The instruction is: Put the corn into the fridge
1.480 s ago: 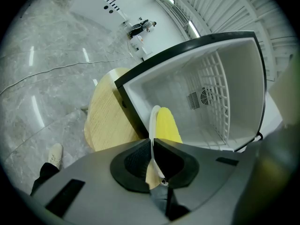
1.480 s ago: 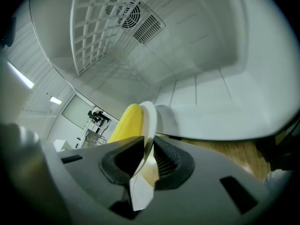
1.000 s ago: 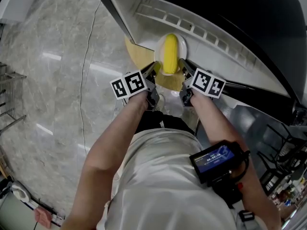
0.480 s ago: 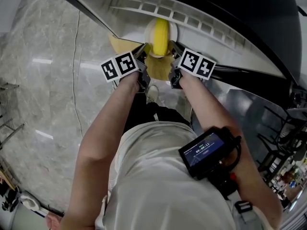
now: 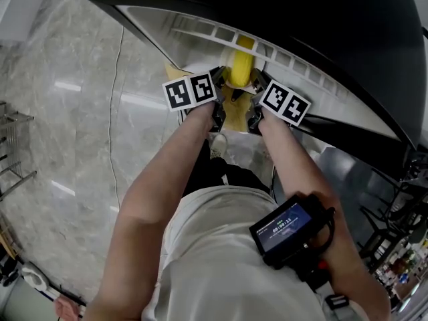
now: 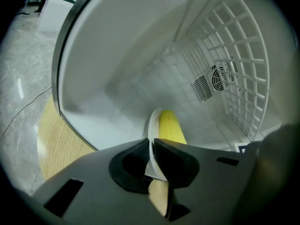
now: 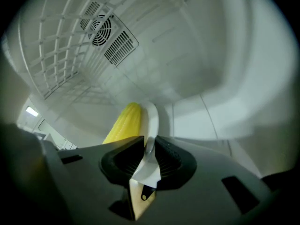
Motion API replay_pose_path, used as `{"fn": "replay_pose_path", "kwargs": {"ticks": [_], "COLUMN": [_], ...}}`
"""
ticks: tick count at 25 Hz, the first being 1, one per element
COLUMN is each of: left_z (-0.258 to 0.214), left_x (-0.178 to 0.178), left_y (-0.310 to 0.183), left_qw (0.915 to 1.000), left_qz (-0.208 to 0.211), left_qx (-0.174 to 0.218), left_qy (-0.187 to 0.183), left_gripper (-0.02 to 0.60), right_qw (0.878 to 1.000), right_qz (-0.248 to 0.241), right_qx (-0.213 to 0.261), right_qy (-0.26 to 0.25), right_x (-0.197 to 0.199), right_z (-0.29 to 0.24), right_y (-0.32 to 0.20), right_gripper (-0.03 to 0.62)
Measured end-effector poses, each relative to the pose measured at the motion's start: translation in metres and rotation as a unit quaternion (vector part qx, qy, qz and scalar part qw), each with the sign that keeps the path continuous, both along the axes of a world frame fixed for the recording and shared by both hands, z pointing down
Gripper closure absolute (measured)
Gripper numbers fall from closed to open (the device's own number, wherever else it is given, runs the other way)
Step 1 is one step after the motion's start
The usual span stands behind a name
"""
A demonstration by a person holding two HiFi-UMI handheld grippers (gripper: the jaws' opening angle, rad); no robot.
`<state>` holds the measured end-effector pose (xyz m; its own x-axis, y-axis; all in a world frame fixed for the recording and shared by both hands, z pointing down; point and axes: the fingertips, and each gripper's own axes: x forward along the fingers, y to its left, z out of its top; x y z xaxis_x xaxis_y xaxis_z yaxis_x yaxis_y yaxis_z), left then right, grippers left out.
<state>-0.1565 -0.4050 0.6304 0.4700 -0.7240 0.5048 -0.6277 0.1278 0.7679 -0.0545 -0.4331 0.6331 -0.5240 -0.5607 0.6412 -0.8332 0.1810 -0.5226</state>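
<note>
A yellow corn cob [image 5: 241, 65] lies on a white plate [image 6: 153, 125], and both grippers hold that plate by its rim. My left gripper [image 5: 217, 87] is shut on the plate's left edge. On the opposite edge my right gripper [image 5: 257, 87] is shut as well. In the left gripper view the corn [image 6: 169, 126] shows just past the jaws, and my left gripper [image 6: 151, 159] pinches the rim. The right gripper view shows the corn [image 7: 124, 123] beside the plate [image 7: 151, 121], clamped by my right gripper [image 7: 149, 159]. Plate and corn are inside the open fridge [image 5: 321, 92], partly hidden under its top edge.
The fridge interior is white, with a wire rack [image 6: 239, 69] and a fan vent [image 7: 105, 34] on the back wall. A tan wooden patch [image 6: 58, 142] lies on the floor below the fridge opening. Grey marble floor [image 5: 73, 99] spreads to the left, with a cable [image 5: 112, 112] across it.
Both grippers have carried the plate with the corn forward and deeper into the fridge; the corn is now half hidden under the fridge's top edge.
</note>
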Motion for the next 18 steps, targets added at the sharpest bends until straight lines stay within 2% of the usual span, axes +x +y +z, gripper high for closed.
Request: {"fn": "replay_pose_path", "kwargs": {"ticks": [10, 18], "left_z": [0.005, 0.004], "left_x": [0.013, 0.014], "left_y": [-0.024, -0.036], "left_qw": [0.9982, 0.9917], "left_qz": [0.018, 0.054], "left_qx": [0.011, 0.012], "left_qy": [-0.056, -0.116], "left_gripper": [0.554, 0.545], "right_qw": [0.999, 0.997], "right_qz": [0.009, 0.007], "right_qx": [0.018, 0.025], "right_qy": [0.05, 0.079], "right_x": [0.012, 0.01], "right_z": [0.004, 0.003], "right_y": [-0.019, -0.029], "right_gripper": [0.534, 0.525]}}
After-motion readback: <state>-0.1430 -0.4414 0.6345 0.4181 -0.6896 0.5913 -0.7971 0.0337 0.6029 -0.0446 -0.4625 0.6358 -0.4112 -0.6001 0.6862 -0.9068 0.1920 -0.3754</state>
